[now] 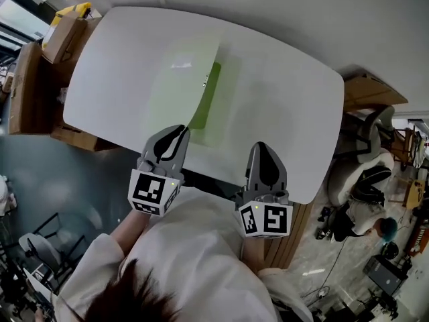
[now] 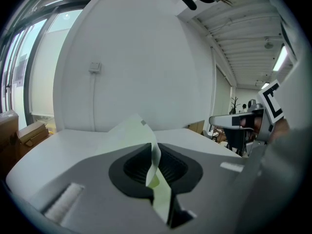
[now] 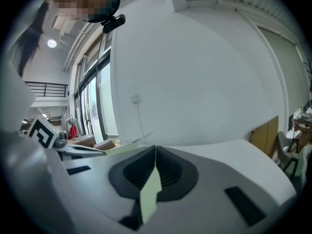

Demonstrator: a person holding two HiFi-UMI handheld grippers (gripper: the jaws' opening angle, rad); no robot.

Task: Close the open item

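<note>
The left gripper [image 1: 175, 134] and right gripper [image 1: 263, 149] are grey, with black ribbed pads [image 2: 134, 167] and black-and-white marker cubes [image 1: 154, 192]; the sleeves [image 1: 100, 260] are white.

The folder [image 1: 191, 92] is thin, translucent pale-green plastic, smooth and glossy, with a bright highlight on its far part. The white table [image 1: 288, 106] top looks smooth with a soft satin sheen. The left gripper [image 1: 178, 131] and right gripper [image 1: 262, 146] are matt grey plastic with black ribbed pads [image 2: 138, 165].

No legible words, numbers or brands in any view, only black-and-white square code patterns, left marker cube [image 1: 153, 192], right marker cube [image 1: 266, 219]
</note>
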